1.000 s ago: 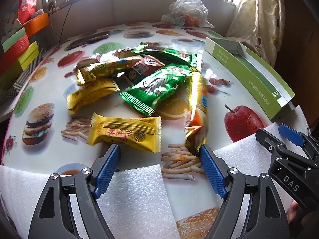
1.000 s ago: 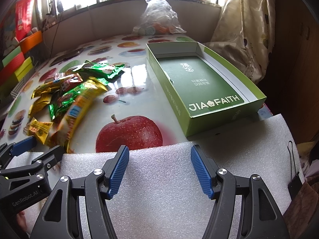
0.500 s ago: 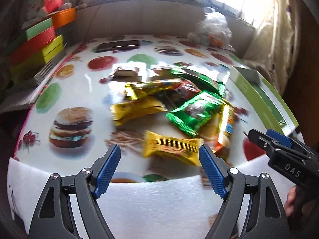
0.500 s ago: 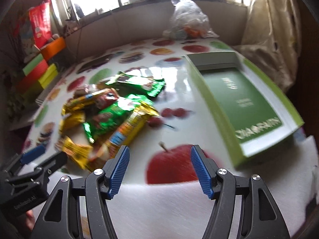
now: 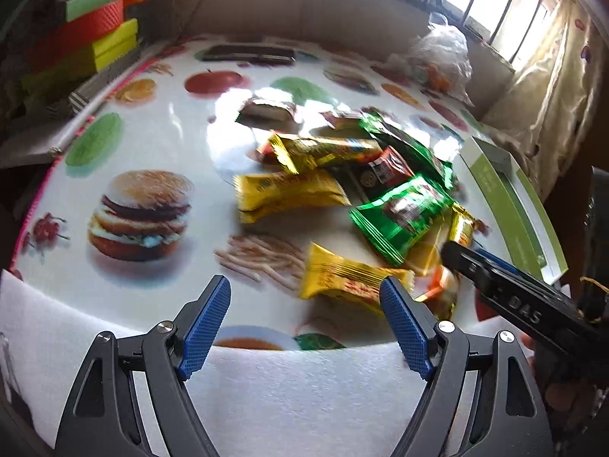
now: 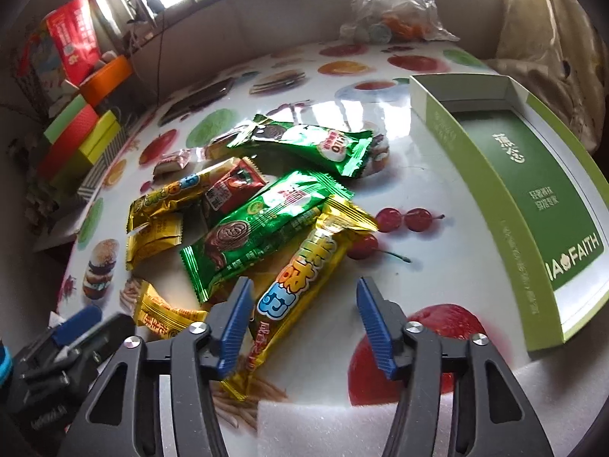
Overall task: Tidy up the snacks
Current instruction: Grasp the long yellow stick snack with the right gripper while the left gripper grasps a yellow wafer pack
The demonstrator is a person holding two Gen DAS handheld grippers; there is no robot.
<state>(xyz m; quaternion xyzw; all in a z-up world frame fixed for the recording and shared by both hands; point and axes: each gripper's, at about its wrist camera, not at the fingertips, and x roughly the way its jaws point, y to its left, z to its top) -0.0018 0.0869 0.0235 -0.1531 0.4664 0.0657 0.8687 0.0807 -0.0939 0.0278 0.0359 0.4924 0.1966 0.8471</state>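
A pile of snack packets lies on the fruit-print table. In the right wrist view a long gold packet point(image 6: 304, 285) lies nearest, with its lower end between my open right gripper's point(image 6: 302, 320) jaws. Green packets point(image 6: 262, 232) point(image 6: 316, 143) and yellow ones point(image 6: 152, 236) lie behind it. An open green box point(image 6: 533, 190) sits to the right and holds nothing. My left gripper point(image 5: 304, 316) is open and empty, just short of a small yellow packet point(image 5: 342, 285). The right gripper shows in the left wrist view point(image 5: 506, 297), over the pile's right edge.
White foam sheets point(image 5: 266, 392) cover the near table edge. Coloured boxes point(image 5: 83, 38) are stacked at the far left. A clear plastic bag point(image 6: 388, 11) sits by the back wall. A dark flat object point(image 5: 247, 53) lies at the back of the table.
My right gripper has swung left and forward, from the foam onto the snack pile. My left gripper has turned left, so the pile now lies to its right.
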